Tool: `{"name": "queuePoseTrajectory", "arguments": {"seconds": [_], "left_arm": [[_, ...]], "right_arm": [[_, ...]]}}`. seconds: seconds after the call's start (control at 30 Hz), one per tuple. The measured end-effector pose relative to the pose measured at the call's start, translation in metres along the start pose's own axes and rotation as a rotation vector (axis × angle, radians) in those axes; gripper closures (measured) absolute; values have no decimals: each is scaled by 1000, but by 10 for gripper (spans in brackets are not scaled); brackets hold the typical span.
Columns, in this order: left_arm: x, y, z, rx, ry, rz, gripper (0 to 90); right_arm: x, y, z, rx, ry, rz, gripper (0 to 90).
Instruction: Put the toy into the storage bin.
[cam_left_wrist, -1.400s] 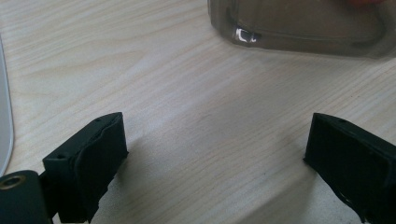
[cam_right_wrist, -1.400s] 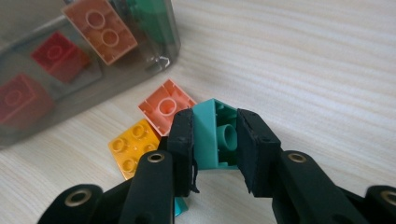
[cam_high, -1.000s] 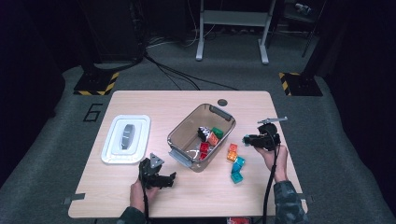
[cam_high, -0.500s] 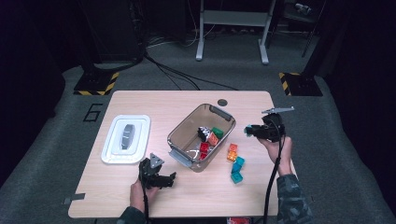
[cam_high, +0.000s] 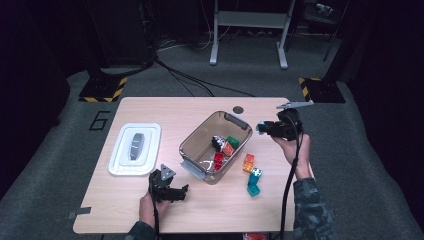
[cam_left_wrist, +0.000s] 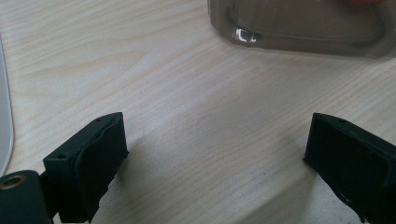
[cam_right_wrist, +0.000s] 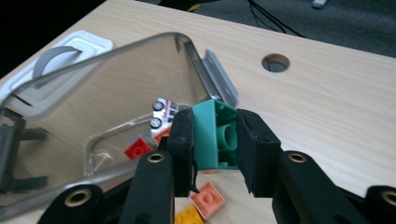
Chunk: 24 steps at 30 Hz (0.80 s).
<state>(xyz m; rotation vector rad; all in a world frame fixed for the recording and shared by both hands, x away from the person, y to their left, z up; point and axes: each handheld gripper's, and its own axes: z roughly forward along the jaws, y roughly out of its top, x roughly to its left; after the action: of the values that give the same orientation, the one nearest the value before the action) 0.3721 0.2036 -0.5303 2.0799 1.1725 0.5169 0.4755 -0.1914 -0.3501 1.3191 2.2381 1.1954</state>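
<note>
The teal brick (cam_right_wrist: 218, 135) sits pinched between the two black pads of the right gripper (cam_right_wrist: 215, 140), held above the desk (cam_high: 200, 107) at the right-hand side of the clear plastic bin (cam_high: 197, 145). In the right gripper view the brick's hollow underside faces the camera, with the bin's rim and grey handle just behind it. Inside the bin lie a red brick (cam_high: 218, 158), a green brick (cam_high: 233, 142), an orange brick (cam_high: 228, 149) and a small toy car (cam_right_wrist: 164, 112). On the desk beside the bin, below the raised gripper, rest an orange brick pair (cam_high: 248, 163) and two more teal bricks (cam_high: 254, 182). The left gripper (cam_high: 172, 192) lies low near the front edge of the desk, its jaws spread wide with only bare wood between them, pointing toward the bin's near corner. A white lid (cam_high: 135, 148) with a grey handle lies flat to the left of the bin, well apart from it.
</note>
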Motion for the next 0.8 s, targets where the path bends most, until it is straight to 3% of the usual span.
{"name": "queuePoseTrajectory", "arguments": {"seconds": [0.17, 0.37, 0.53, 0.57, 0.8], "left_arm": [[0, 0, 0, 0, -1, 0, 54], [0, 0, 0, 0, -1, -1, 54], [0, 0, 0, 0, -2, -1, 54], [0, 0, 0, 0, -2, -1, 54], [0, 0, 0, 0, -2, -1, 54]], "right_arm": [[15, 14, 14, 12, 42, -34, 681], [30, 17, 46, 78, 71, -67, 681], [30, 13, 60, 131, 67, -88, 680], [30, 12, 60, 142, 65, -75, 680], [30, 10, 64, 165, 55, -82, 679]]}}
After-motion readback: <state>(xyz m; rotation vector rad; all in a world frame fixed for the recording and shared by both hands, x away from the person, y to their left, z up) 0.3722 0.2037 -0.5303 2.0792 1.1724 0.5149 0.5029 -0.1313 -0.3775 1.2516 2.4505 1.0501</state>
